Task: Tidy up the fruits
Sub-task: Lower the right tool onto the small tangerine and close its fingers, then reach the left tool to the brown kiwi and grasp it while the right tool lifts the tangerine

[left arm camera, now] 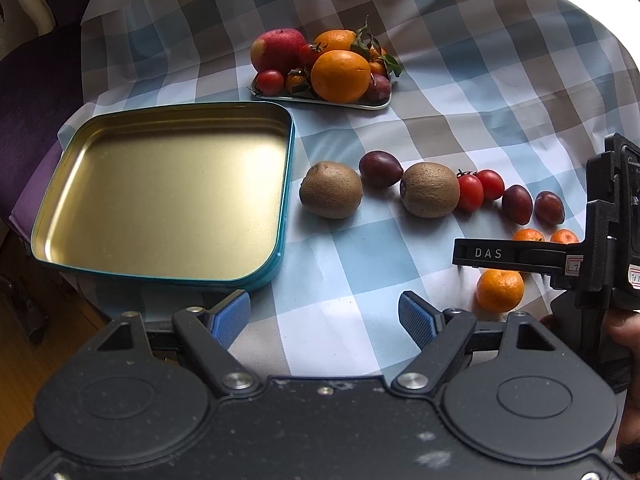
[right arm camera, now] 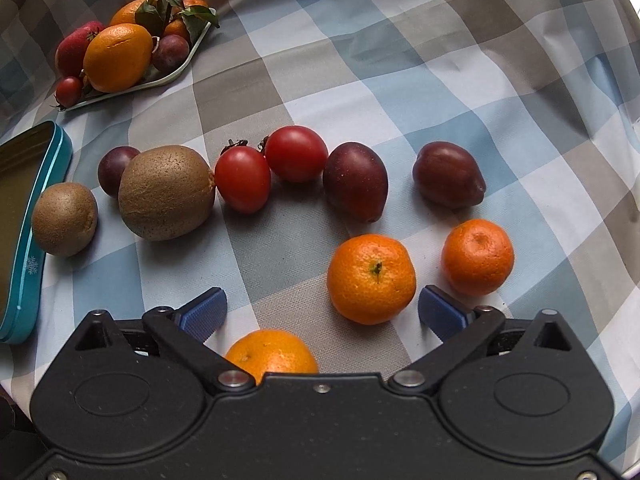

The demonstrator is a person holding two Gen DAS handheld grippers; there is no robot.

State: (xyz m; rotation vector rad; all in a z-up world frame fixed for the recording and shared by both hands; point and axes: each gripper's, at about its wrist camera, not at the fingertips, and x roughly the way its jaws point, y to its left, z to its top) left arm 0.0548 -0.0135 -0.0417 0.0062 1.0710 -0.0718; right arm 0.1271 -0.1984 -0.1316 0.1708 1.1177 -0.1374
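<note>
At the left edge sits the empty tin [left arm camera: 160,192], with kiwis [right arm camera: 166,192], tomatoes [right arm camera: 242,179], plums [right arm camera: 355,181] and mandarins [right arm camera: 371,278] strewn rightward on the checked cloth [right arm camera: 400,60]. The left gripper [left arm camera: 325,316] and right gripper [right arm camera: 322,308] both hang spread, holding nothing. Round fruit, crowded together, may roll if nudged; the loaded far plate [left arm camera: 360,105] lies clear of the path.

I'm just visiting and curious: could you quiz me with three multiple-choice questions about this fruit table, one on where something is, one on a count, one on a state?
1. Where is the big orange?
A. in the tin
B. on the small tray
C. loose on the cloth

2. How many kiwis lie on the tablecloth?
A. one
B. two
C. four

3. The teal tin is:
A. lidded
B. full
C. open and empty

Answers: 1 B, it sits piled with other fruit on the small tray. 2 B, one kiwi near the tin, a larger kiwi beside it. 3 C, its bare gold floor shows.
</note>
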